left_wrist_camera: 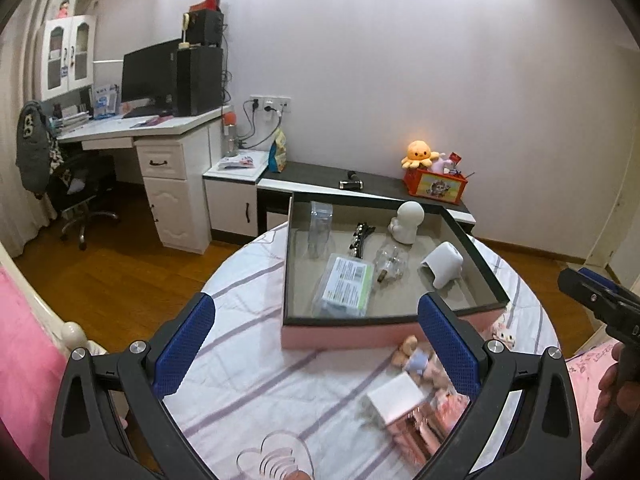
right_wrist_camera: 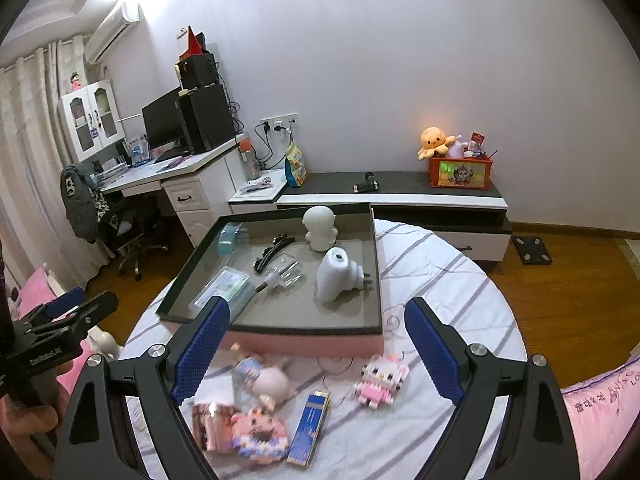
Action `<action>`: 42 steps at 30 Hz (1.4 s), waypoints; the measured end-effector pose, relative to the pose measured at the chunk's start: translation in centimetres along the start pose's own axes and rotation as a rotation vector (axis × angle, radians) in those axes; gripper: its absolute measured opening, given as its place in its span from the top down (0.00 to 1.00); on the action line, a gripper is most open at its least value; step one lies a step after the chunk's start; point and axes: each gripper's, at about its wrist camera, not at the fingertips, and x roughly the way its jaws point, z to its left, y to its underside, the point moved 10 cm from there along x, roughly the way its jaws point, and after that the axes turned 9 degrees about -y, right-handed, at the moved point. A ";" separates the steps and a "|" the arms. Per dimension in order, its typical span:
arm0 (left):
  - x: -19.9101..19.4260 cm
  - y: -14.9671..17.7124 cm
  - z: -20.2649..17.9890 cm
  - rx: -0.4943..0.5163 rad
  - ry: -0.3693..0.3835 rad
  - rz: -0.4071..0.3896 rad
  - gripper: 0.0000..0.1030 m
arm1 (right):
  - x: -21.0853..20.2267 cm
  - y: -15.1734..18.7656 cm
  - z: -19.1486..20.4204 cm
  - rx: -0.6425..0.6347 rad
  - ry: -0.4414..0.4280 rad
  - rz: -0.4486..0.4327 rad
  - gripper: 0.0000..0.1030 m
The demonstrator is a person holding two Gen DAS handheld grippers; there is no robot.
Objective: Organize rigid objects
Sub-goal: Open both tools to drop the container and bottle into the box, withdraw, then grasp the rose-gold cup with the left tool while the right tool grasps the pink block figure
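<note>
Lilac walls and a white desk stand behind the round bench with its striped white cloth. On it sits my shallow pink-sided tray with grey floor, already holding a white figurine and plug. Both my claws, left claw and right claw, gape empty. Nearest lies the slim blue-and-gold rectangular box: light, stiff, slick-looking; its long axis points toward the tray, so I'd pinch across its narrow sides.
</note>
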 end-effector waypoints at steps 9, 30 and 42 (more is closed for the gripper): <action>-2.4 3.2 0.3 -0.004 -0.005 0.016 0.00 | -1.8 3.9 0.2 0.016 0.012 0.036 0.12; -2.5 6.5 -1.3 0.021 0.015 0.077 0.00 | -2.6 6.1 -1.8 0.050 0.054 0.070 0.12; -1.2 10.0 -4.4 0.073 0.059 0.150 0.00 | -1.0 8.3 -2.3 0.055 0.047 0.141 0.12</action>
